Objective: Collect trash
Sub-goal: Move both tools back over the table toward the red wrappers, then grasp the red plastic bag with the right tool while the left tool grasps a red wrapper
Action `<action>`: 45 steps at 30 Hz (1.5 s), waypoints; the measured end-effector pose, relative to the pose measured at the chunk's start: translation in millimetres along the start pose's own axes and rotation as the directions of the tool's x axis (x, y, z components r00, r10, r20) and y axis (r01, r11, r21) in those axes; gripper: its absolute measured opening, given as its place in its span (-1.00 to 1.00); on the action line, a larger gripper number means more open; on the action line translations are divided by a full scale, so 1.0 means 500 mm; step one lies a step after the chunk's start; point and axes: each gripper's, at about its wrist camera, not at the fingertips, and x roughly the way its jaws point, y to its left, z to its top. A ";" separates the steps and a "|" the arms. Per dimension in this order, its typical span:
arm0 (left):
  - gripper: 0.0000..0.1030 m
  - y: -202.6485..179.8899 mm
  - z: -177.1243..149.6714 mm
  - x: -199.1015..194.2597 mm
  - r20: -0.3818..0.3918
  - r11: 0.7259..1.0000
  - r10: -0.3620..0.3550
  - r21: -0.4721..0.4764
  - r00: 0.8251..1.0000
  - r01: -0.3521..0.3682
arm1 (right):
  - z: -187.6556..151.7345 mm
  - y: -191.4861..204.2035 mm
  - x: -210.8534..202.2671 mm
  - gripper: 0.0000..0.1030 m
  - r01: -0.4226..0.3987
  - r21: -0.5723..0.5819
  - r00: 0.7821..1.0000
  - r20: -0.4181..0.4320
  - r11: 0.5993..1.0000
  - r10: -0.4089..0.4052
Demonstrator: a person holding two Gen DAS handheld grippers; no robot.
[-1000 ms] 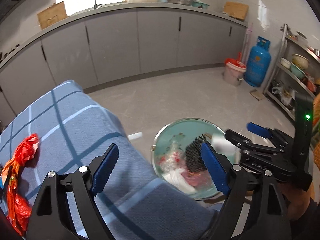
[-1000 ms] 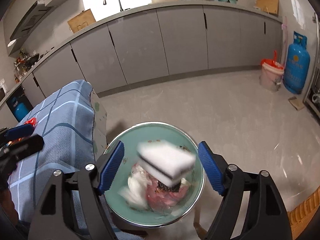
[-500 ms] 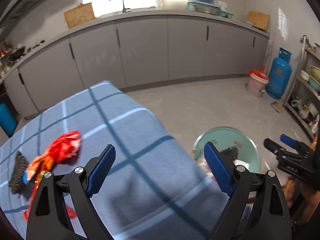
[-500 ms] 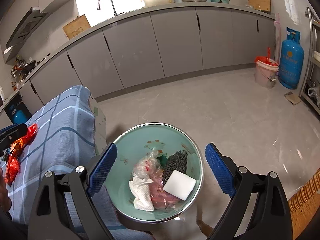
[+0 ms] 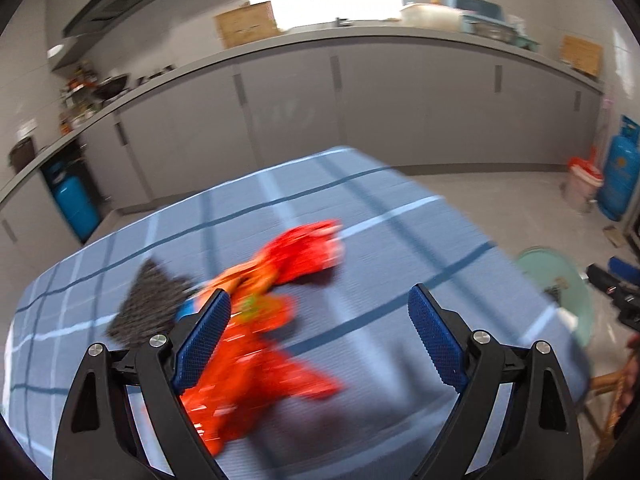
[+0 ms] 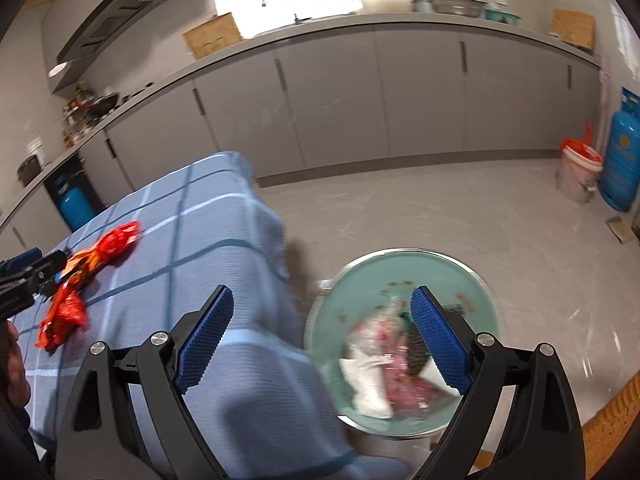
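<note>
Trash in the bowl now includes my dropped sponge, so both grippers, left gripper and right gripper, spread empty, swing toward the red wrapper.

From the left gripper, jaws wide and empty, the blue checked cloth lies bare toward 1 o'clock, while red wrappers and a dark scrubber crowd 11 o'clock. At 3 o'clock the bowl sits off the table edge. Beyond, the floor is open up to the cabinets.
</note>
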 end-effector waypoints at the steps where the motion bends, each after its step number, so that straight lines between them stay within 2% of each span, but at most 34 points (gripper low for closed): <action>1: 0.72 0.025 -0.011 0.000 -0.009 1.000 0.022 -0.010 1.000 -0.022 | -0.001 0.023 0.002 0.74 -0.015 -0.013 1.000 -0.004 1.000 0.015; 6: 0.72 0.151 -0.069 0.003 -0.069 0.989 0.132 -0.062 0.989 -0.136 | -0.015 0.124 0.019 0.74 -0.091 -0.063 0.995 -0.041 0.994 0.088; 10: 0.72 0.219 -0.100 0.004 -0.105 0.977 0.180 -0.093 0.978 -0.190 | -0.028 0.231 0.039 0.74 -0.156 -0.127 0.985 -0.088 0.980 0.145; 16: 0.72 0.275 -0.124 0.002 -0.113 0.968 0.186 -0.150 0.976 -0.202 | -0.047 0.377 0.064 0.74 -0.223 -0.229 0.971 -0.141 0.947 0.194; 19: 0.72 0.304 -0.126 0.008 -0.113 0.962 0.190 -0.178 0.975 -0.208 | -0.054 0.422 0.077 0.74 -0.236 -0.253 0.966 -0.164 0.938 0.198; 26: 0.73 0.317 -0.101 0.023 -0.070 0.968 0.172 -0.172 0.983 -0.182 | -0.065 0.469 0.097 0.74 -0.239 -0.266 0.959 -0.213 0.934 0.185; 30: 0.73 0.311 -0.104 0.044 -0.087 0.973 0.148 -0.164 0.985 -0.160 | -0.074 0.488 0.118 0.74 -0.239 -0.266 0.953 -0.249 0.934 0.173; 37: 0.73 0.310 -0.144 0.077 -0.158 0.971 0.162 -0.152 0.974 -0.187 | -0.071 0.516 0.139 0.74 -0.266 -0.229 0.941 -0.274 0.936 0.200; 45: 0.73 0.313 -0.149 0.074 -0.164 0.971 0.150 -0.161 0.975 -0.177 | -0.086 0.555 0.173 0.74 -0.232 -0.239 0.945 -0.284 0.943 0.161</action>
